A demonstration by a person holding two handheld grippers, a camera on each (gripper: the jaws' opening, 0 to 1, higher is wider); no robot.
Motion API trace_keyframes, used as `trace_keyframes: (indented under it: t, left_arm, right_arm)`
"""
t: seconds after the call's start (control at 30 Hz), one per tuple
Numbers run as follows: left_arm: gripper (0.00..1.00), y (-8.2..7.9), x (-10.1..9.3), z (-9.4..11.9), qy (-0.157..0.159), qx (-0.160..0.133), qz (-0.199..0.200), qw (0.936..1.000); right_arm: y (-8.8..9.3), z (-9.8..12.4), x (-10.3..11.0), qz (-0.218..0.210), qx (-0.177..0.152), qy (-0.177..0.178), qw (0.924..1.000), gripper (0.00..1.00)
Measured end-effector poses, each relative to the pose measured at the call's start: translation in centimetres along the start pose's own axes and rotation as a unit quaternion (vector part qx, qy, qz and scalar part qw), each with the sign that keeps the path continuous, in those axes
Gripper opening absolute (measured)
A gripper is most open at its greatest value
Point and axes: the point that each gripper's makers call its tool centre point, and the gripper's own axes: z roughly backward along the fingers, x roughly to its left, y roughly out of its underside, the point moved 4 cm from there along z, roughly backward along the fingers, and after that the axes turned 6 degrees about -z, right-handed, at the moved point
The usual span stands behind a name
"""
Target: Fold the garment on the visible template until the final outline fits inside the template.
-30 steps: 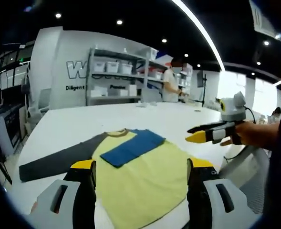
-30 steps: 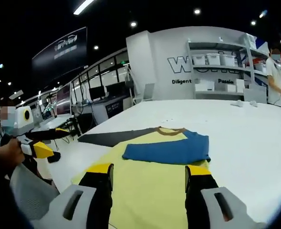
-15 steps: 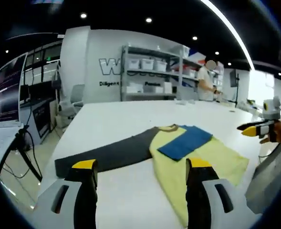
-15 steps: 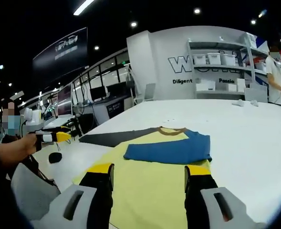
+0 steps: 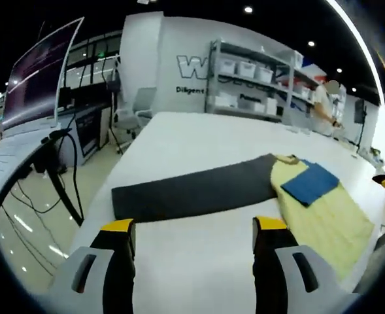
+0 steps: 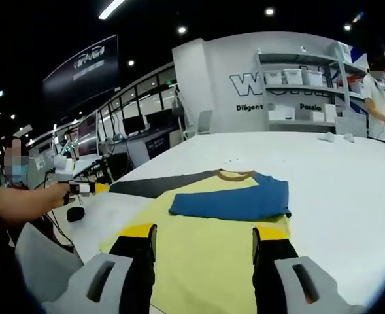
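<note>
A long-sleeved shirt lies flat on the white table [image 5: 179,140]. Its yellow body [image 5: 326,219] has the blue sleeve [image 5: 310,183] folded across it, and the dark grey sleeve [image 5: 192,193] stretches straight out to the side. My left gripper [image 5: 193,226] is open above bare table, just short of the grey sleeve. My right gripper [image 6: 204,232] is open over the yellow body's [image 6: 192,212] lower part, holding nothing. The right gripper view takes in the blue sleeve [image 6: 234,201], the grey sleeve [image 6: 156,185] and the left gripper [image 6: 81,188] in a hand beside the sleeve's end.
The table's edge [image 5: 104,196] runs close to the grey sleeve's end, with cables and a stand [image 5: 55,170] on the floor beyond. Desks with monitors [image 6: 136,127] line that side. Shelves of bins [image 5: 244,85] and a standing person [image 5: 326,108] are at the back.
The left gripper has swung away from the yellow body toward the grey sleeve's end; its view now centres on that sleeve. The right gripper has stayed put and the shirt lies as before.
</note>
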Motion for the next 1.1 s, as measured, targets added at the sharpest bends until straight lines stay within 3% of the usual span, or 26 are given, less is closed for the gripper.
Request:
trace_keyframes:
  t: [0.47,0.83,1.1]
  left_arm:
    - [0.68,1.2,2.6,-2.5,-0.041,0.022,0.095,0.9944]
    - [0.67,1.7,3.8,-4.2,-0.051,0.033,0.12,0.9909]
    - [0.66,0.8,4.3,-4.9,-0.054,0.021,0.127,0.9902]
  right_arm:
    - [0.1,0.0,-0.3,-0.007,0.001,0.005,1.0,0.58]
    - [0.3,-0.3,-0.4,-0.01,0.006,0.007,0.9999,0.57]
    - [0.4,-0.4,-0.6,-0.01,0.01,0.011,0.9998,0.57]
